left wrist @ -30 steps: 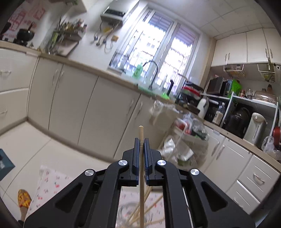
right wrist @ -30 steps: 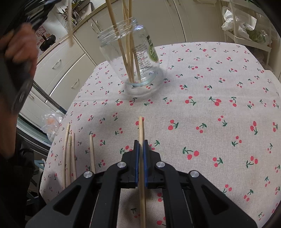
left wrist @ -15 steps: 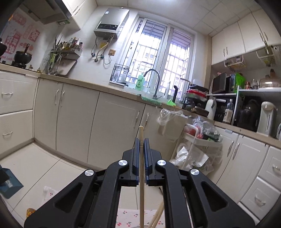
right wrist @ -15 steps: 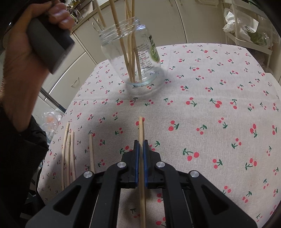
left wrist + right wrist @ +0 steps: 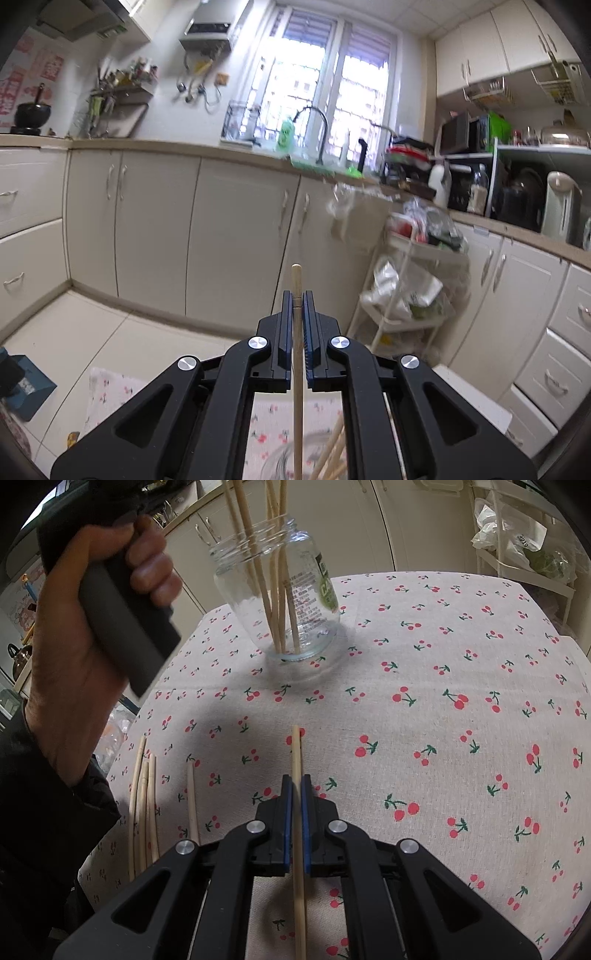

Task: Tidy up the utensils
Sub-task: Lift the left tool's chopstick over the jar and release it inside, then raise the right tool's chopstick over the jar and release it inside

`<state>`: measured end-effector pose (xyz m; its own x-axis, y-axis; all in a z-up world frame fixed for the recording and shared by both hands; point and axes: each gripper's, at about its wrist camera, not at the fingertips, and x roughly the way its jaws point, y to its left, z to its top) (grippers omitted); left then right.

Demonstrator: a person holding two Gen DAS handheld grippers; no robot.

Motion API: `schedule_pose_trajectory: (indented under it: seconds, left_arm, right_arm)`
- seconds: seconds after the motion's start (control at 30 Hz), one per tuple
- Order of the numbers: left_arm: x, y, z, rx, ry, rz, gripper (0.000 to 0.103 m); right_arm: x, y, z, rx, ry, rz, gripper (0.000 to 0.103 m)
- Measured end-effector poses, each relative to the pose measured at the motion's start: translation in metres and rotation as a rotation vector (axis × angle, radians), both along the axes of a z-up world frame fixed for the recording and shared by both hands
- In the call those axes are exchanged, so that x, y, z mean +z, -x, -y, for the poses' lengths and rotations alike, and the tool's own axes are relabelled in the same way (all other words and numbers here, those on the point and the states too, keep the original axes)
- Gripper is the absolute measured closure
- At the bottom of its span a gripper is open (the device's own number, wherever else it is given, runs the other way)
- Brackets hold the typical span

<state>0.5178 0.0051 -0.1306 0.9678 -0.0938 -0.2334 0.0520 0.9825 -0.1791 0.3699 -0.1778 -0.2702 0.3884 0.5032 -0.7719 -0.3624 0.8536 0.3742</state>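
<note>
While the left gripper (image 5: 297,295) is clenching a chopstick (image 5: 297,369) above the jar (image 5: 277,598) (rim barely visible), the right gripper (image 5: 295,779) is gripping another over the cloth (image 5: 443,664); a skewed descent risks tipping the jar.

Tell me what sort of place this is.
A home kitchen, most likely. The left wrist view shows cream cabinets under a counter, a sink tap below the window, and an electric kettle. The right wrist view shows a cherry-print tablecloth.
</note>
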Motion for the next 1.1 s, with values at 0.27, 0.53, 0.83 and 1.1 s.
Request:
schedule_pose_trajectory:
  seconds: [0.27,0.53,0.83,1.1]
  left_arm:
    - [-0.009,0.030,-0.015,-0.026,0.012,-0.072,0.091]
    - [-0.009,0.072,-0.043,-0.009,0.057,-0.115,0.072]
    - [-0.024,0.118,-0.071,0.032,0.111,-0.166,0.054]
    - [-0.053,0.145,-0.101,0.103,0.199,-0.212,0.049]
  right_arm:
    - [0.002,-0.002,-0.010,0.014,0.048,0.024,0.097]
    - [0.005,-0.008,-0.025,0.024,0.127,0.071,0.097]
    - [0.014,-0.004,-0.008,-0.047,0.022,0.050,0.098]
    - [0.114,0.020,0.011,-0.198,-0.320,0.392,0.098]
